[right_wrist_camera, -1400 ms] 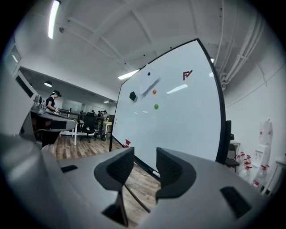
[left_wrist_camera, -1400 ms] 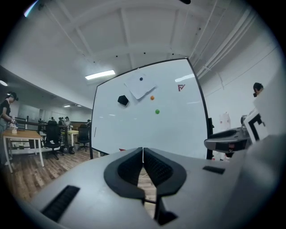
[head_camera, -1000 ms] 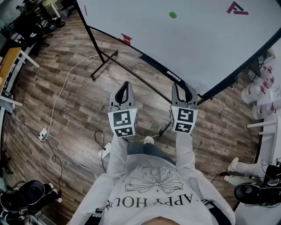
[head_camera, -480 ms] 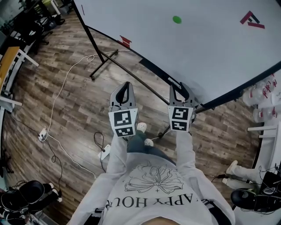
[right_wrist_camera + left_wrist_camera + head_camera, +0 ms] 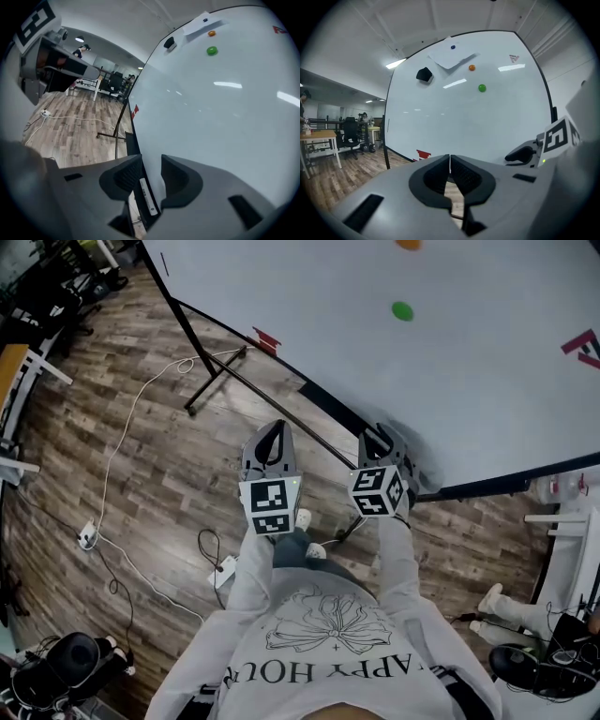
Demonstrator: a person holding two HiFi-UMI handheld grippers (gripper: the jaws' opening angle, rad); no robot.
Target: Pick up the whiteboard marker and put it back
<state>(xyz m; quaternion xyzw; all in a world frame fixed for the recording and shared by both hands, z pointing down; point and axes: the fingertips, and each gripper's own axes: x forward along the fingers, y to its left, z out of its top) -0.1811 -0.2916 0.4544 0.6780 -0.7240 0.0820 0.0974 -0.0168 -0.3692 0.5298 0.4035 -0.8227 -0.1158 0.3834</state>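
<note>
One whiteboard: the largest body in the scene. It fills more of the head view than a second ago, so we take it that the person has closed in on it.
Wooden floor: bare planks under the board's stand, with a pale cable trailing across them.
Tray: the dark ledge along the board's lower edge.
Right gripper: over the last second it has advanced to the tray and rolled, so its marker cube now sits tilted. Its jaws stand apart and are closing, and the pads press on nothing yet.
Left gripper: jaws clenched together on nothing. It has moved forward beside its partner and hangs over the floor, short of the tray.
Whiteboard marker: a white barrel lying lengthwise in the tray. In the right gripper view it shows in the gap between the jaws. It appears to lie just beyond the pads, though the wide-angle view leaves us unsure of how far. In the head view the right gripper covers it.
Green magnet: a small disc high on the board, well away from the work.
Stage: we judge the approach nearly finished and the pick-up not yet made. The jaws must next close squarely on the barrel.
</note>
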